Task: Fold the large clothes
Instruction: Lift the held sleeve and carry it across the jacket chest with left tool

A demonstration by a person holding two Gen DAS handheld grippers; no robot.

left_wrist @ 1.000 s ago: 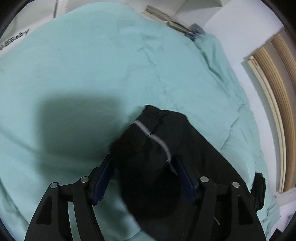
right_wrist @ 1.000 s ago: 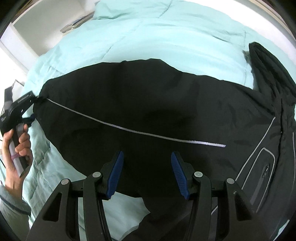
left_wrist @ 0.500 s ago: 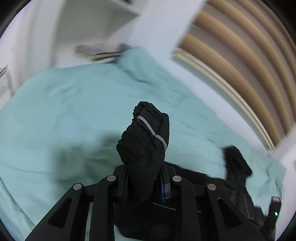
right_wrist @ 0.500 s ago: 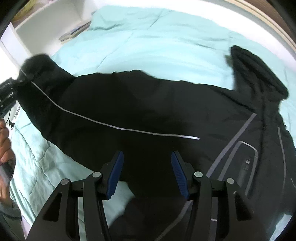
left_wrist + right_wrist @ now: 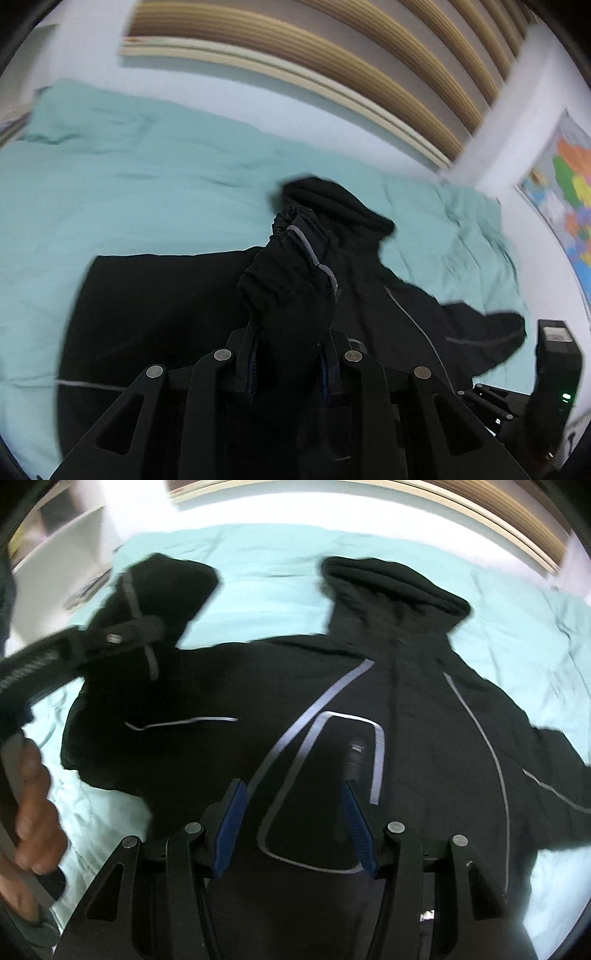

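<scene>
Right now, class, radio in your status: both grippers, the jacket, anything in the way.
Left gripper shut on sleeve cuff, lifted over black jacket. Right gripper open above jacket chest, holding nothing. Jacket spread on teal duvet. Nothing blocking.

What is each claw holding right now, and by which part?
Left claw grips the black jacket by its sleeve cuff. Right claw is open, holding nothing.

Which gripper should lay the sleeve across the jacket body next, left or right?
Left. The left gripper is shut on the sleeve cuff above the jacket; the right gripper is open, holding nothing.
</scene>
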